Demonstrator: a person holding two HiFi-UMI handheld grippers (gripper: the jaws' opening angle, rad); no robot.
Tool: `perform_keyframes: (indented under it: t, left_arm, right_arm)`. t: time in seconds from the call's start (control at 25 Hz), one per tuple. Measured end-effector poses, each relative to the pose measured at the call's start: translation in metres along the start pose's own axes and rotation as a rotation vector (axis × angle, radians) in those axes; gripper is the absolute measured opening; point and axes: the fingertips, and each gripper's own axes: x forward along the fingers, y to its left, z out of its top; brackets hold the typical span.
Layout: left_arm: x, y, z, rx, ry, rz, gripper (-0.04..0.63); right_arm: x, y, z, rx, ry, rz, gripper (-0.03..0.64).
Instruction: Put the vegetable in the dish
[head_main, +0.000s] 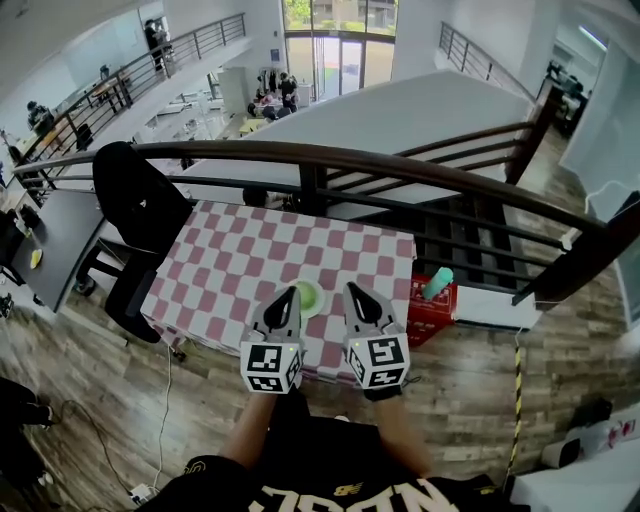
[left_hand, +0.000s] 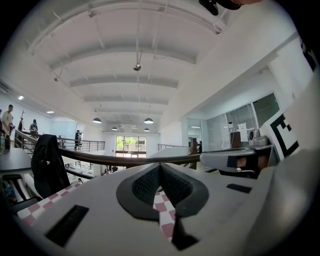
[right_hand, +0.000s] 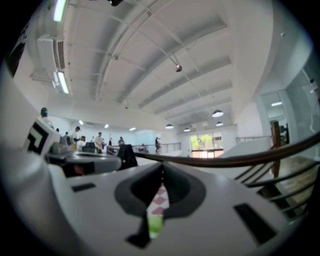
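Beside a mezzanine railing (head_main: 330, 160), pink-checked table (head_main: 240, 260), green dish (head_main: 308, 297), wood floor (head_main: 480, 380), left gripper (head_main: 291, 293) and right gripper (head_main: 353, 291) closed, empty.

No text can be read with certainty. Pale lettering (head_main: 340, 497) is printed on the black shirt (head_main: 300, 450) at the bottom edge of the head view, but it is cut off and illegible. Only black-and-white square patterns are borne by the left cube (head_main: 272, 367) and the right cube (head_main: 378, 362) at lower centre.

Bare checkered tabletop (head_main: 250, 250) beyond the green dish (head_main: 310, 296); railing (head_main: 320, 160) behind, chair (head_main: 135, 200) left.
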Motion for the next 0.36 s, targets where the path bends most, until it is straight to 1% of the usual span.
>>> perform_keyframes:
  t: [0.16, 0.36]
  left_arm:
    - [-0.007, -0.006, -0.005, 0.006, 0.009, 0.016, 0.018]
    - [-0.015, -0.012, -0.019, 0.0, 0.028, 0.029, 0.02]
  right_arm:
    - [-0.01, -0.004, -0.003, -0.001, 0.0, -0.012, 0.017]
    - [-0.02, -0.01, -0.019, 0.001, 0.033, -0.033, 0.017]
